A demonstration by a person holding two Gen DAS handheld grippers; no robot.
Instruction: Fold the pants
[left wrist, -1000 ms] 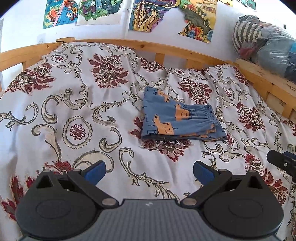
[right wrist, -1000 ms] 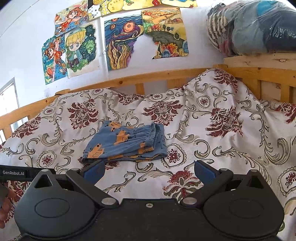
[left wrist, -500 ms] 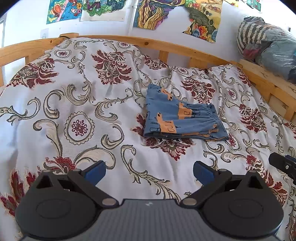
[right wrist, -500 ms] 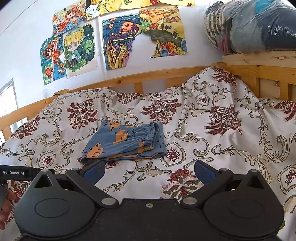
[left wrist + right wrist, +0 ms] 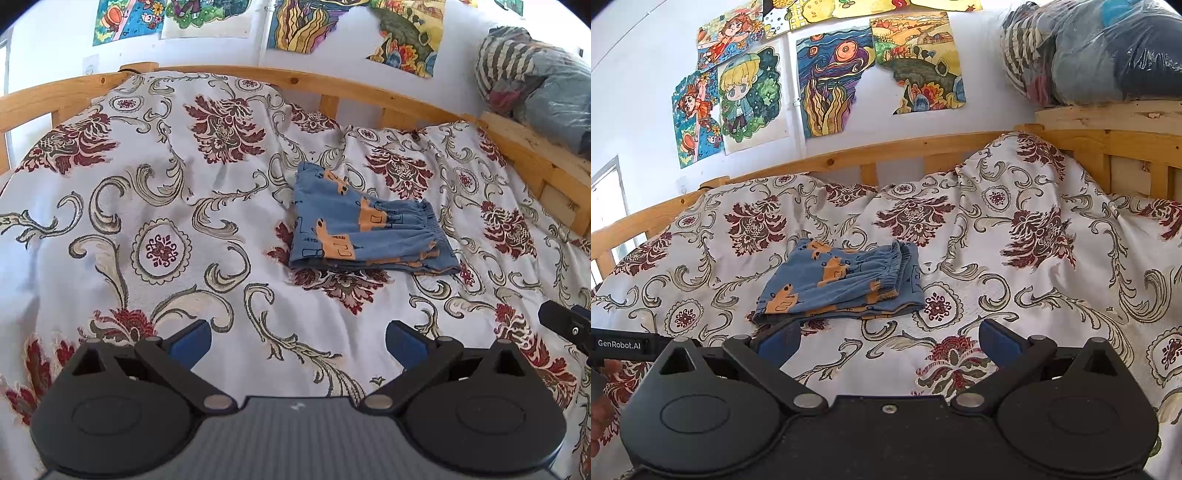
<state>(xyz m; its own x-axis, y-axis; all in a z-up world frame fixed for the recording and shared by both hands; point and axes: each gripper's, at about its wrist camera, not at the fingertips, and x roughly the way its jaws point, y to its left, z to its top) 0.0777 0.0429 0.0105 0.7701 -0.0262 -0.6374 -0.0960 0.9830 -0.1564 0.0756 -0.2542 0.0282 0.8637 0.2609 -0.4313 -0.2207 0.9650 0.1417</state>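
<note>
Blue pants [image 5: 365,232] with an orange print lie folded into a compact rectangle on the flowered bedspread [image 5: 159,206], elastic waistband to the right. In the right wrist view the pants [image 5: 842,284] sit just beyond the left fingertip. My left gripper [image 5: 298,345] hovers open over the bedspread, well short of the pants, with nothing between its blue pads. My right gripper [image 5: 889,341] is open too and holds nothing. Part of the right gripper shows at the right edge of the left wrist view [image 5: 567,325].
A wooden bed rail [image 5: 332,83] runs along the back and right side. Bagged bundles of fabric [image 5: 1100,55] rest on a wooden ledge at the right. Drawings [image 5: 827,85] hang on the white wall. A person's hand [image 5: 600,413] shows at the lower left.
Both grippers have drawn slightly back and tilted; the pants sit a little lower in each view. The pants themselves have not moved.
</note>
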